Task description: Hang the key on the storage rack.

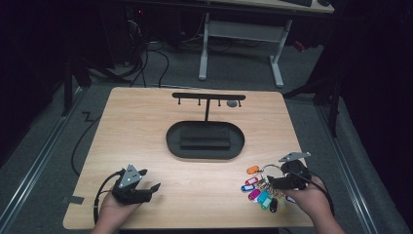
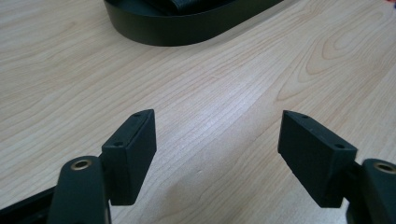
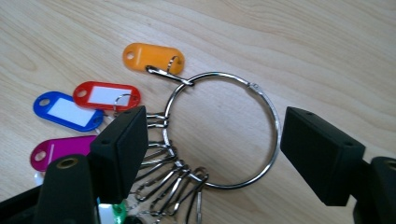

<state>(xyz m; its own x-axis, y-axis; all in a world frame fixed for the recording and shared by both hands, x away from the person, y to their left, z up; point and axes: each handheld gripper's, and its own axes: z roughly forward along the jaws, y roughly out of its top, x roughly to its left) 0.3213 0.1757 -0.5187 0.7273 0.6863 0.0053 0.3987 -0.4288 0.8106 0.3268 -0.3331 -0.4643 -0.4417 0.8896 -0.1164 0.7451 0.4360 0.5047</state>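
A large metal key ring [image 3: 219, 73] lies on the wooden table [image 1: 146, 126] at the front right, with several coloured tags clipped to it: orange [image 3: 152, 57], red [image 3: 106, 95], blue [image 3: 65, 111] and magenta [image 3: 60, 151]. My right gripper [image 3: 215, 144] is open just above it, its jaws standing either side of the ring without touching it. In the high view the ring [image 1: 272, 168] and its tags [image 1: 258, 192] sit just left of the right gripper [image 1: 269, 181]. My left gripper [image 1: 150, 179] rests at the front left, open [image 2: 217, 140] over bare wood with nothing between its jaws.
A black oval base [image 1: 170, 141] stands mid-table, with a post carrying a black bar of small hooks [image 1: 208, 96]. The base's rim [image 2: 187, 25] lies ahead of the left gripper. A desk frame [image 1: 243, 34] stands on the floor beyond the table.
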